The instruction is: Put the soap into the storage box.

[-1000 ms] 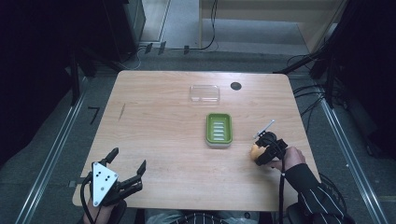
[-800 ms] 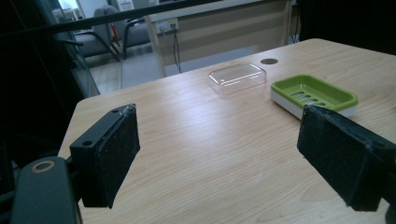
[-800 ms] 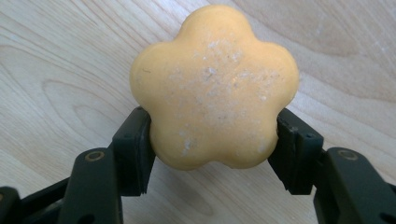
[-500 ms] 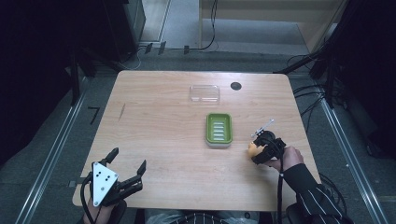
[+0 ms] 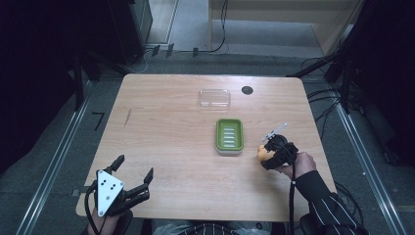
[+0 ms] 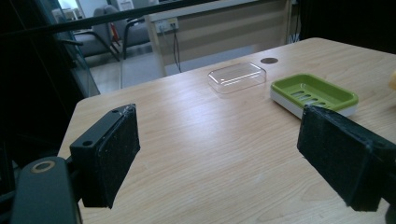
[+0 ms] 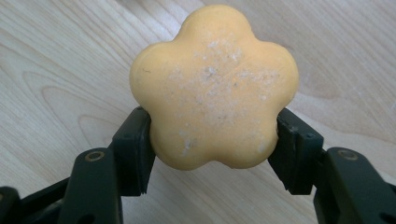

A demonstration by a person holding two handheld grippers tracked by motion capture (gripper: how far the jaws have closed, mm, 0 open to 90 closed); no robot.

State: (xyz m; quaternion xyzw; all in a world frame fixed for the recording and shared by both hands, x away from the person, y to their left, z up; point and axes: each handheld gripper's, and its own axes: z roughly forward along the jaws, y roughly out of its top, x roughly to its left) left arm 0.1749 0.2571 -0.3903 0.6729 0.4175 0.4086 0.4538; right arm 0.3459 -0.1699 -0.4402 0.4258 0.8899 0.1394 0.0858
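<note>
Since the earlier frames, the right claw [image 5: 268, 155] had shifted slightly toward the person's edge of the counter [image 5: 166, 122], carrying the orange flower-shaped soap [image 5: 262, 153] with it; the left claw [image 5: 133, 177] had kept its place at the near left corner. In the right gripper view, the right claw [image 7: 212, 149] was clamped on the soap [image 7: 215, 88], with one black pad pressing each side of its lower lobes. The soap stood up between the pads with its broad five-lobed face toward the camera, and that face carried a whitish, powdery scuffing. Bare wood grain lay behind it. In the high view, the soap sat just beside the right end of the green soap dish [image 5: 229, 136], apart from it and not in it. The person's right hand [image 5: 301, 164] gripped the tool from the near right, a striped sleeve [image 5: 328, 200] showing behind the wrist. The left claw [image 6: 219, 154] stood wide apart with nothing between its pads, as the left gripper view confirmed. That view looked along the counter toward the green soap dish [image 6: 314, 93], whose slotted tray was empty, and toward the clear plastic lid [image 6: 237, 77] lying farther off. In the high view, the clear plastic lid [image 5: 214, 97] lay beyond the dish, near the far edge, beside a dark round grommet [image 5: 247, 90] set in the counter.
</note>
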